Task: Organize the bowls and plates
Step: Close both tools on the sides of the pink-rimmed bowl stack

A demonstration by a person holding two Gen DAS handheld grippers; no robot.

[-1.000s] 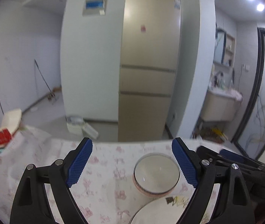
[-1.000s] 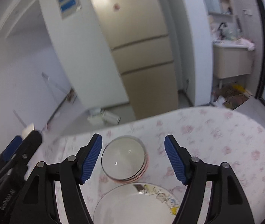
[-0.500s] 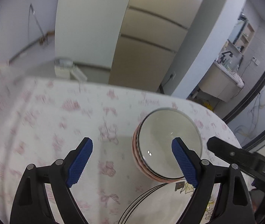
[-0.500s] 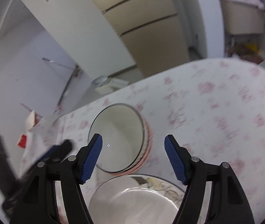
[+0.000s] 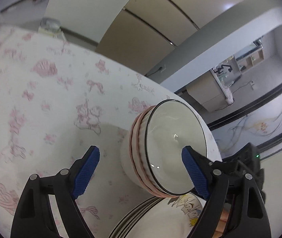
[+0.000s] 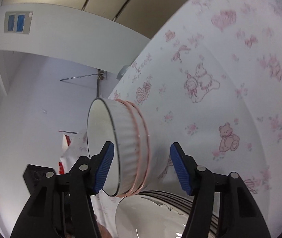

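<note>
A stack of white ribbed bowls with pink rims [image 5: 160, 148] stands on the pink-printed tablecloth [image 5: 41, 99]. It also shows in the right wrist view [image 6: 125, 148]. A stack of white plates with a cartoon print [image 5: 160, 218] lies just in front of the bowls, and shows in the right wrist view too [image 6: 160, 214]. My left gripper [image 5: 141, 172] is open, its jaws on either side of the left bowl wall. My right gripper [image 6: 141, 168] is open, its jaws on either side of the right bowl wall. Neither touches the bowls.
The table's far edge [image 5: 121, 63] curves close behind the bowls. A beige fridge [image 5: 160, 19] and a white wall stand beyond it. The right gripper's black body [image 5: 246, 164] shows at the right of the left wrist view.
Both grippers have tilted down and moved in on the bowl stack from opposite sides, rolling inward. Their jaws now straddle the bowl walls. The bowls and plates have not moved.
</note>
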